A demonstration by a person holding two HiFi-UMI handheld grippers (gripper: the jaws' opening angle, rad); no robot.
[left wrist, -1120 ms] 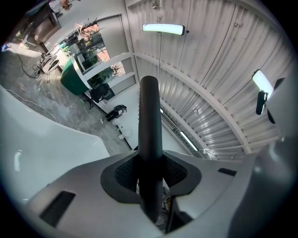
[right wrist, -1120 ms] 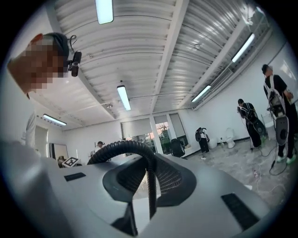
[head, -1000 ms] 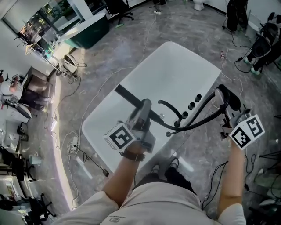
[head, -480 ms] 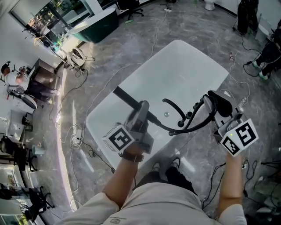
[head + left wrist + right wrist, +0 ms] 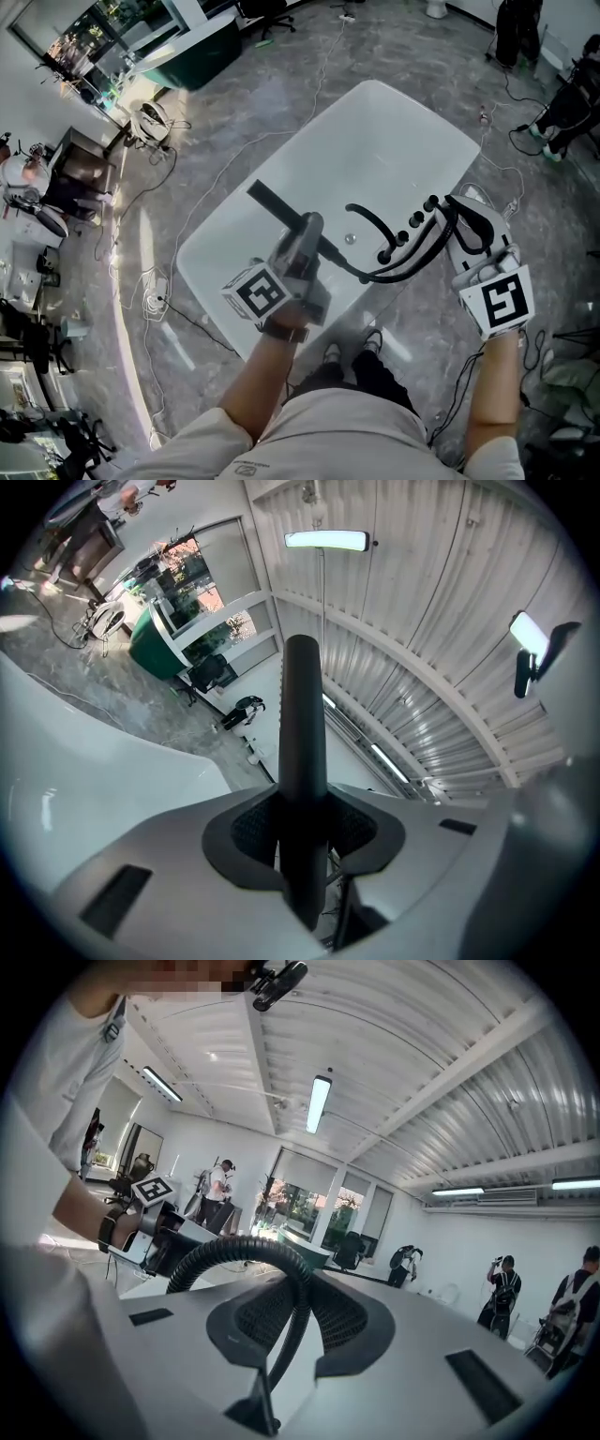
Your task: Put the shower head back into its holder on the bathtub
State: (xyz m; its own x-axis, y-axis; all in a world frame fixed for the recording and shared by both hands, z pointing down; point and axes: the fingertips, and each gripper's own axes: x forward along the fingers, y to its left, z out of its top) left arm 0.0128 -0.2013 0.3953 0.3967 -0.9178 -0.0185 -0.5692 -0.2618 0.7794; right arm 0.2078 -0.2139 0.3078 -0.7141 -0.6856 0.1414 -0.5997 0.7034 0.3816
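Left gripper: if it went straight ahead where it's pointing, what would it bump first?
Nothing obvious: the left gripper, shut on the shower head, points across the open bathtub. The way looks free; perhaps its far edge, but height is unclear.

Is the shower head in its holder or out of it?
Out. The left gripper holds the shower head over the bathtub, and the right gripper holds its hose.

A grey marbled floor [image 5: 234, 122] carries a white bathtub [image 5: 394, 141], set at a slant in the middle. On the tub's near right rim stand a curved black spout [image 5: 367, 217] and a row of black knobs [image 5: 415, 220]. Loose cables [image 5: 157, 302] trail over the floor at near left. A dark green tub [image 5: 202, 52] stands at far left.
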